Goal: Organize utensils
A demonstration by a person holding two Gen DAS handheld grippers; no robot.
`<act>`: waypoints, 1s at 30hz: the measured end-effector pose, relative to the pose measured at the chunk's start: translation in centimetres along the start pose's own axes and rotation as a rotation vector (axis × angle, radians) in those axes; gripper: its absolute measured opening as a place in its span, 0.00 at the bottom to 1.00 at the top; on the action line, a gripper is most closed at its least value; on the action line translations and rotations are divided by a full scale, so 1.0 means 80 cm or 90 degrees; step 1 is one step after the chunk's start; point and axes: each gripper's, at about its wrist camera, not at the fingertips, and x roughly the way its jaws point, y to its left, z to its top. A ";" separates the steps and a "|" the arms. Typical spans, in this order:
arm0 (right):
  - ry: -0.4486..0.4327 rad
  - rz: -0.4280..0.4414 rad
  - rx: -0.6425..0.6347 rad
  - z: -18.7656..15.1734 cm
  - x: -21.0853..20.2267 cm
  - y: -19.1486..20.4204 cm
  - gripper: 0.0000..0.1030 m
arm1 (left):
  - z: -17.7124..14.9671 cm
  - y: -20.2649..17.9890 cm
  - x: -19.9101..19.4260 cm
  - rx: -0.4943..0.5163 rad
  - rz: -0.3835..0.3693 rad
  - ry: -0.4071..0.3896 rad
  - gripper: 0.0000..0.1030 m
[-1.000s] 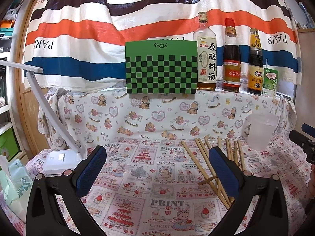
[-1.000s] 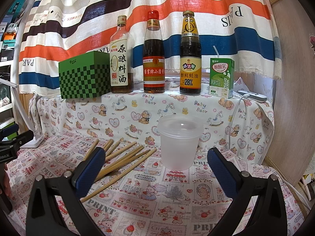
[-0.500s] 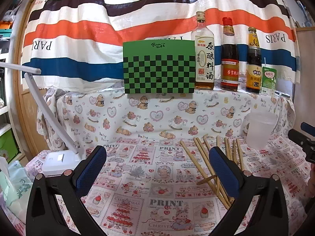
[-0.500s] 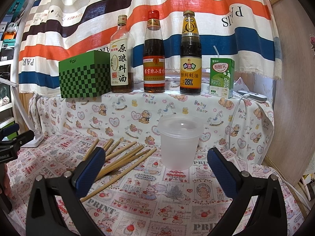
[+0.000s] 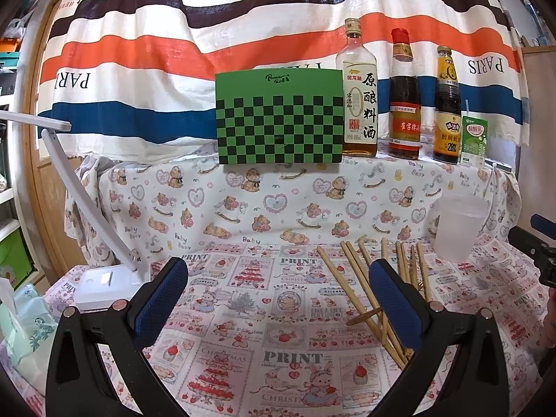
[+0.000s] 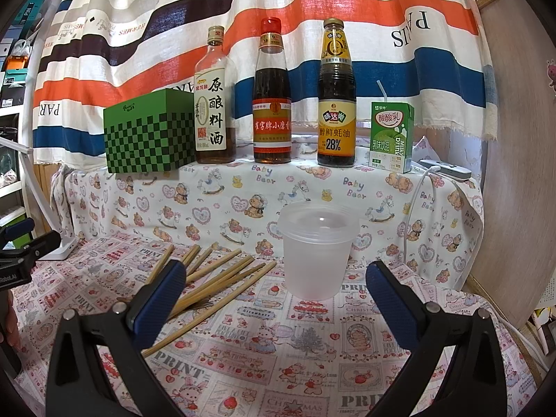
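Note:
Several bamboo chopsticks (image 5: pixel 351 278) lie fanned out on the printed tablecloth, seen also in the right wrist view as chopsticks (image 6: pixel 222 278). To their right stands a translucent plastic cup (image 6: pixel 318 248), upright and empty, visible at the right edge as cup (image 5: pixel 457 229) in the left wrist view. My left gripper (image 5: pixel 278 295) is open above the cloth, its right finger in front of the chopsticks. My right gripper (image 6: pixel 274 295) is open, held short of the cup, its left finger over the chopstick ends. Nothing sits between either pair of fingers.
A raised shelf behind holds a green checkered box (image 5: pixel 278 118), three sauce bottles (image 6: pixel 271 97) and a milk drink carton (image 6: pixel 391 137). A white desk lamp (image 5: pixel 104 278) stands at the left. A wooden panel (image 6: pixel 514 173) bounds the right side. A white cable (image 6: pixel 417 194) hangs off the shelf.
The left wrist view has shifted slightly, with the scene sliding a little left and down. The right gripper and the objects have not moved.

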 end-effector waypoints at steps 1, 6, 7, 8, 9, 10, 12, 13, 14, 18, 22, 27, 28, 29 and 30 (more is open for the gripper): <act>0.000 0.000 0.000 0.000 0.000 0.000 1.00 | 0.000 0.000 0.000 0.000 0.001 0.000 1.00; 0.000 0.000 0.000 0.000 0.000 0.000 1.00 | 0.001 0.002 0.000 -0.001 0.003 0.002 1.00; 0.000 0.000 0.000 0.000 0.000 0.000 1.00 | 0.001 0.002 0.000 -0.001 0.004 0.003 1.00; 0.000 0.000 0.000 0.000 0.000 0.000 1.00 | 0.001 0.002 0.001 -0.001 0.006 0.004 1.00; 0.000 0.000 0.000 0.000 0.000 0.000 1.00 | 0.001 0.003 0.002 -0.001 0.007 0.007 1.00; 0.000 0.000 0.000 0.000 0.000 0.000 1.00 | 0.001 0.004 0.003 -0.001 0.007 0.010 1.00; 0.000 0.000 0.000 0.000 0.000 0.000 1.00 | 0.001 0.005 0.005 -0.001 0.007 0.014 1.00; 0.000 0.000 0.000 0.000 0.000 0.000 1.00 | 0.001 0.005 0.005 -0.001 0.006 0.015 1.00; 0.000 0.000 0.000 0.000 0.000 0.000 1.00 | 0.001 0.005 0.005 0.000 0.006 0.015 1.00; 0.000 0.000 0.000 0.000 0.000 0.000 1.00 | 0.001 0.004 0.005 -0.001 0.010 0.014 1.00; 0.000 0.000 0.000 0.000 0.000 0.000 1.00 | 0.001 0.005 0.007 -0.003 0.012 0.014 1.00; 0.001 0.001 -0.001 0.000 0.000 0.000 1.00 | 0.001 0.004 0.006 0.001 0.011 0.009 1.00; 0.002 0.001 -0.002 0.000 0.000 0.000 1.00 | 0.001 0.004 0.006 0.001 0.011 0.009 1.00; 0.002 0.001 -0.003 0.000 0.000 0.000 1.00 | 0.000 0.005 0.005 0.001 0.010 0.009 1.00; 0.002 0.001 -0.003 -0.001 0.000 0.000 1.00 | 0.000 0.004 0.005 0.000 0.011 0.008 1.00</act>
